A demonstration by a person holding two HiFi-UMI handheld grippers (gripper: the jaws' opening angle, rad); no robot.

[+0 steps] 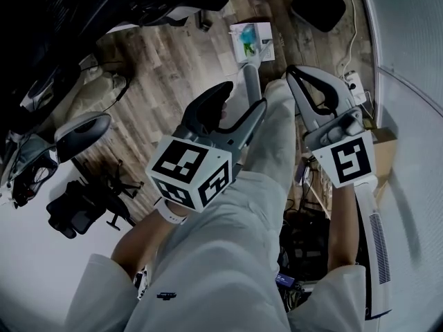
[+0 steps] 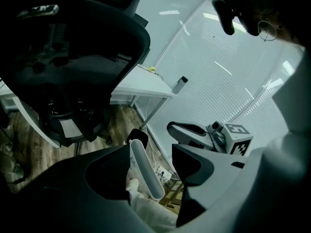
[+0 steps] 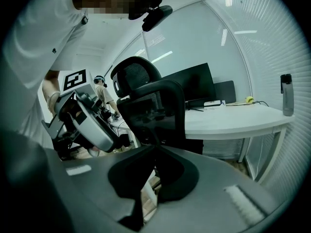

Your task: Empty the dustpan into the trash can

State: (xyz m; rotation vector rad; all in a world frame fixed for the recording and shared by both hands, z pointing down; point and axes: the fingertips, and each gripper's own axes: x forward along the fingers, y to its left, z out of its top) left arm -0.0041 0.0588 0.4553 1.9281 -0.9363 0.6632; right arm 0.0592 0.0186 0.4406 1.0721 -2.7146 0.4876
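- While the person stands over the wooden floor (image 1: 166, 68), their white-trousered legs (image 1: 228, 254) fill the head view from centre to 6 o'clock.
- White bench (image 3: 233, 118) at 3 o'clock in the right gripper view, with a black office chair (image 3: 146, 106) before it.
- Left tool (image 1: 242, 97), centre: jaws spread wide around the dustpan handle (image 2: 146, 171), which lies close by one jaw with a gap to the other.
- Right tool (image 3: 155, 149), at 3 o'clock of the left: jaws pressed together, nothing between.
- Dustpan: the pale handle's long axis points toward 12 o'clock, ending at the pan (image 1: 250, 39) on the floor, which holds teal bits.
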